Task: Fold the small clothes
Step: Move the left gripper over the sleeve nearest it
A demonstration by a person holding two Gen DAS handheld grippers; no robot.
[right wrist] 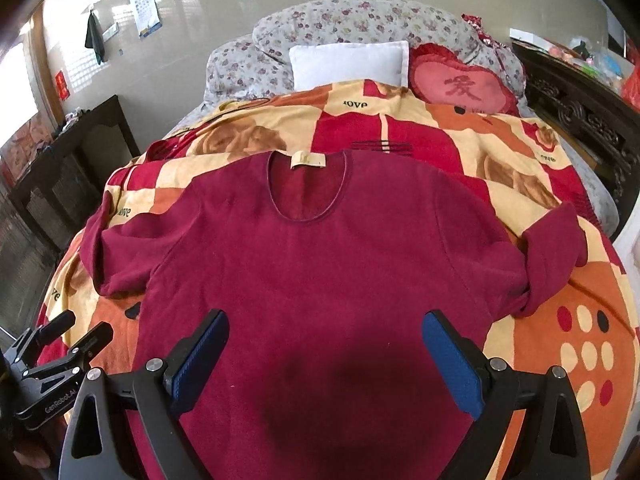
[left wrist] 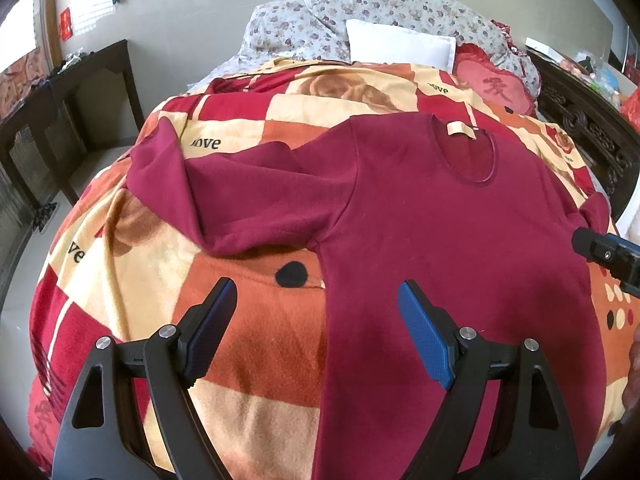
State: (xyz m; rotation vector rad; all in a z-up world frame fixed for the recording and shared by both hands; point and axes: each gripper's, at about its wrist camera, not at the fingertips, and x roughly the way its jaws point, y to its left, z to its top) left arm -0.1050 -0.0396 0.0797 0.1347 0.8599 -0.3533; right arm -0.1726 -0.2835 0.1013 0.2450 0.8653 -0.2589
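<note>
A dark red long-sleeved shirt (left wrist: 440, 220) (right wrist: 320, 264) lies flat, front up, on a patterned blanket, collar and beige label (right wrist: 308, 160) toward the pillows. Its left sleeve (left wrist: 208, 184) is bunched and folded back; its right sleeve (right wrist: 556, 248) is doubled over too. My left gripper (left wrist: 318, 300) hovers open above the shirt's left side edge, nothing between its blue pads. My right gripper (right wrist: 326, 332) hovers open over the shirt's lower middle, holding nothing. The right gripper's tip (left wrist: 600, 254) shows at the left view's right edge; the left gripper (right wrist: 64, 352) shows at the right view's lower left.
The red, orange and cream blanket (left wrist: 160, 280) (right wrist: 560, 340) covers a bed. A white pillow (right wrist: 348, 64), floral bedding (right wrist: 360, 20) and a red heart cushion (right wrist: 460, 84) lie at the head. Dark wooden furniture stands left (left wrist: 60, 120) and right (right wrist: 580, 112).
</note>
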